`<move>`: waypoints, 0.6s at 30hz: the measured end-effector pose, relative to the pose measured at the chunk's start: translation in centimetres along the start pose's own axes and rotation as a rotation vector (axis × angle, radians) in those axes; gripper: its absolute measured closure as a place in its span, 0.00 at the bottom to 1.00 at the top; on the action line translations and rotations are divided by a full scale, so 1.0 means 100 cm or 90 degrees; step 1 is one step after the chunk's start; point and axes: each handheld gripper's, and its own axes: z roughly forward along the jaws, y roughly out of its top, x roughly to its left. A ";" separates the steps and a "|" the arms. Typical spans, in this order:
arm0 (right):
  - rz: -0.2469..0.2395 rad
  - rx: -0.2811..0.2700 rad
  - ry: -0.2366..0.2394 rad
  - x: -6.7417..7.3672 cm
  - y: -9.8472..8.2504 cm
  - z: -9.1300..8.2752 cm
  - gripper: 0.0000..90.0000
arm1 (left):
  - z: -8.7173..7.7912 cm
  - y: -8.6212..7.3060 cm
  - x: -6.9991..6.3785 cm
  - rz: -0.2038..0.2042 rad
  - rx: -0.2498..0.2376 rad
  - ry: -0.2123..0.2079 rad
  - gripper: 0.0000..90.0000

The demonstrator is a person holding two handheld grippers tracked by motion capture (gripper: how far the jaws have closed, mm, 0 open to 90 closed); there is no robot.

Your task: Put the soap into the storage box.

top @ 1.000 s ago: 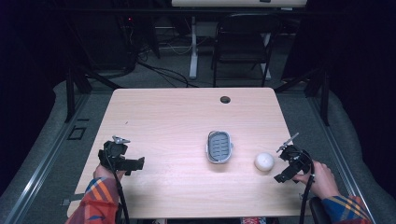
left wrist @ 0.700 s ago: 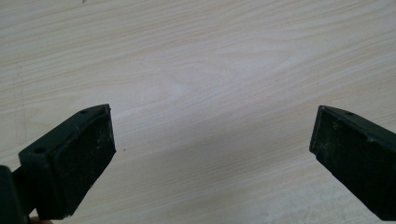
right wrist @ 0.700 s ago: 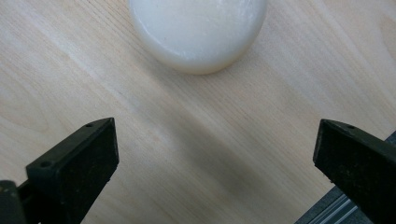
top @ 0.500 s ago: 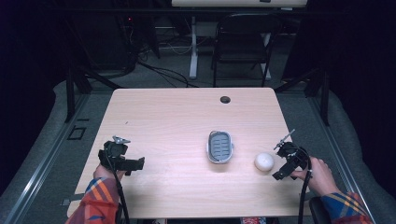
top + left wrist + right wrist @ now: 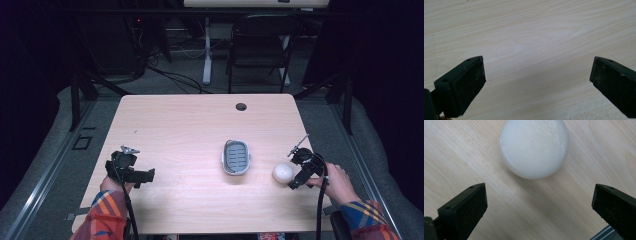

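The right claw (image 5: 539, 202) gapes wide with the white ball (image 5: 534, 147) just ahead of its jaws, untouched on the bench (image 5: 180, 125). The left claw (image 5: 536, 82) is spread too, over bare wood. Nothing looks gripped yet; closing on the ball seems next.

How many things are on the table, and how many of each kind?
White round soap bar: 1
Grey soap dish: 1
Grippers held over the table, left gripper and right gripper: 2
Total: 4
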 end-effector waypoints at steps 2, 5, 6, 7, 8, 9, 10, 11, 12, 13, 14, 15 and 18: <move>0.000 -0.005 0.000 0.000 0.003 0.001 0.00 | 0.000 0.000 0.000 -0.001 0.001 0.000 0.00; -0.003 -0.003 0.002 0.001 0.009 0.001 0.00 | 0.000 0.000 0.000 0.000 0.001 -0.001 0.00; -0.008 0.003 0.002 0.001 0.011 0.001 0.00 | 0.000 0.000 0.000 0.000 0.002 -0.001 0.00; -0.005 0.001 0.003 0.002 0.012 0.001 0.00 | 0.001 0.000 0.000 0.000 0.002 -0.001 0.00; -0.014 0.009 0.004 0.002 0.015 0.001 0.00 | 0.001 0.000 0.000 0.001 0.002 -0.001 0.00; -0.019 0.011 0.005 0.002 0.017 0.001 0.00 | 0.001 0.000 0.000 0.001 0.003 -0.001 0.00; -0.015 0.006 0.007 0.003 0.018 0.002 0.00 | 0.001 0.000 0.000 0.003 0.003 -0.002 0.00; -0.006 -0.006 0.013 0.004 0.020 0.004 0.00 | 0.001 0.000 0.000 0.003 0.003 -0.002 0.00; -0.042 0.040 0.007 0.002 0.025 0.000 0.00 | 0.001 0.000 0.000 0.003 0.003 -0.002 0.00; -0.020 0.011 0.015 0.004 0.025 0.003 0.00 | 0.001 0.000 0.000 0.003 0.003 -0.002 0.00; -0.022 0.013 0.014 0.005 0.028 0.003 0.00 | 0.001 0.000 0.000 0.003 0.003 -0.002 0.00; -0.025 0.004 0.016 0.005 0.029 0.005 0.00 | 0.001 0.000 0.000 0.004 0.004 -0.002 0.00; -0.035 0.022 0.014 0.006 0.036 0.007 0.00 | 0.001 0.000 0.000 0.004 0.005 -0.004 0.00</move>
